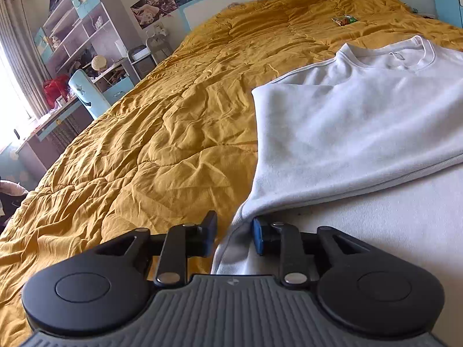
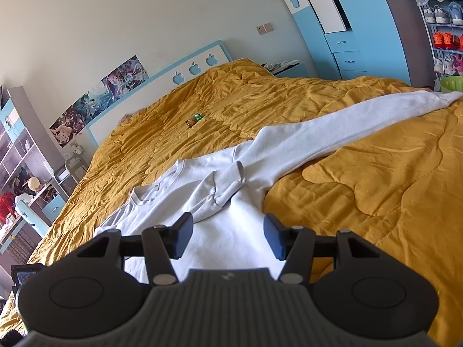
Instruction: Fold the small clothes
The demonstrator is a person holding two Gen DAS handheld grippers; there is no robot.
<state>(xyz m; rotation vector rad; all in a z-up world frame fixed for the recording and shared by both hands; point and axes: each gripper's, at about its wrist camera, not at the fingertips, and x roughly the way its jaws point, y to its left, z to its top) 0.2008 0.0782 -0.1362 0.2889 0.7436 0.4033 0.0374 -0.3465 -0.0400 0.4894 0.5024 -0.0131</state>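
A crumpled mustard quilt (image 2: 361, 202) covers the bed. On it we see a soft white fleece sweatshirt (image 2: 231, 231), one sleeve folded across the chest, the other sleeve (image 2: 332, 127) stretched straight. Our left gripper (image 1: 234, 231) has its fingers apart around the garment's edge; our right gripper (image 2: 228, 237) hangs wide open over the body. A small packet (image 2: 194, 120) lies beyond.

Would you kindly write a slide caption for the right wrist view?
Open right gripper hovers over a white sweatshirt on the mustard quilt, one sleeve outstretched.
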